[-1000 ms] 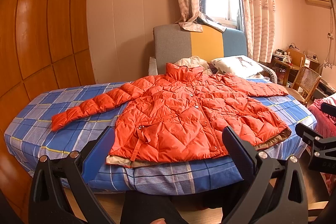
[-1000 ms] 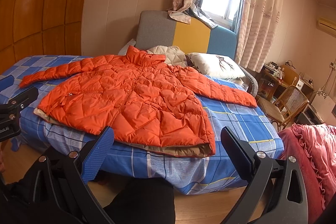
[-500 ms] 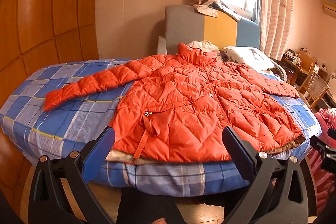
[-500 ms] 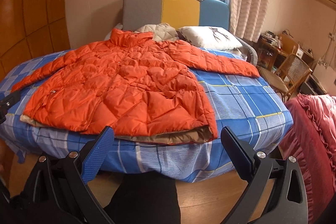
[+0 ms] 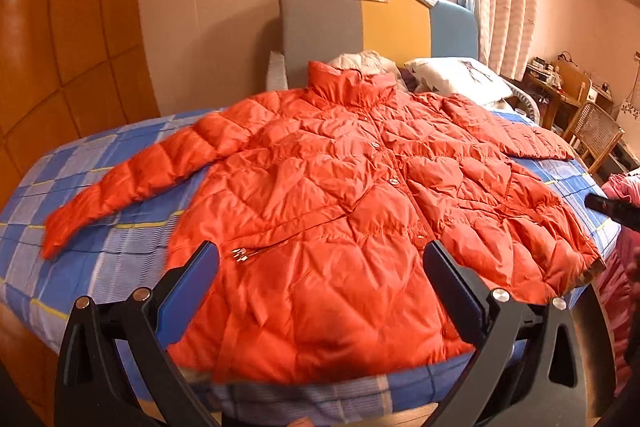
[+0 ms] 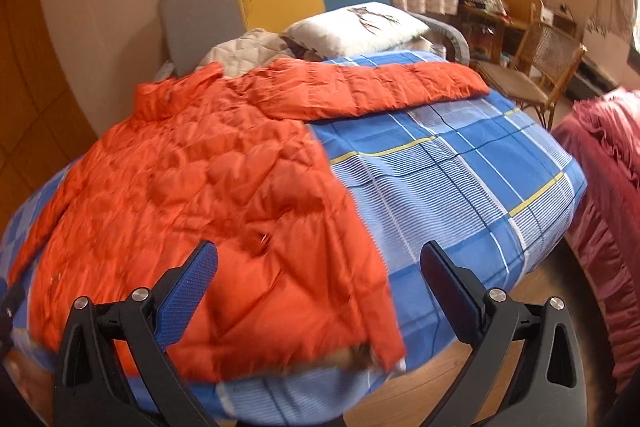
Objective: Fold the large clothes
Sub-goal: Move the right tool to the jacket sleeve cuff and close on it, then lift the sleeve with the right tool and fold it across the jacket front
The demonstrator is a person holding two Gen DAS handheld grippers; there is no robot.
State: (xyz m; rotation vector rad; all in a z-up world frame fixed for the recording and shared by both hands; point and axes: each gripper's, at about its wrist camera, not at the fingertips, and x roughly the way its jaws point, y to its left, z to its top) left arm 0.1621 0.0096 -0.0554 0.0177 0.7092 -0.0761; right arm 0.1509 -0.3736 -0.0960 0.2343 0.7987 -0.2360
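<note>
Orange quilted jacket [image 5: 340, 211] spread flat on the bed [image 6: 460, 179], hem toward 6 o'clock; left tongs [image 5: 320, 267] and right tongs [image 6: 318, 267] wide apart, empty; risk: slippery puffy shell escaping a shallow pinch.

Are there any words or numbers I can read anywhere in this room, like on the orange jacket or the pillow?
No readable text anywhere.
Orange jacket: only snaps and quilting, no label showing.
Pillow: a dark drawing, no words.
Things on the desk: too small and blurred to read.
Left gripper and right gripper: no markings visible.
</note>
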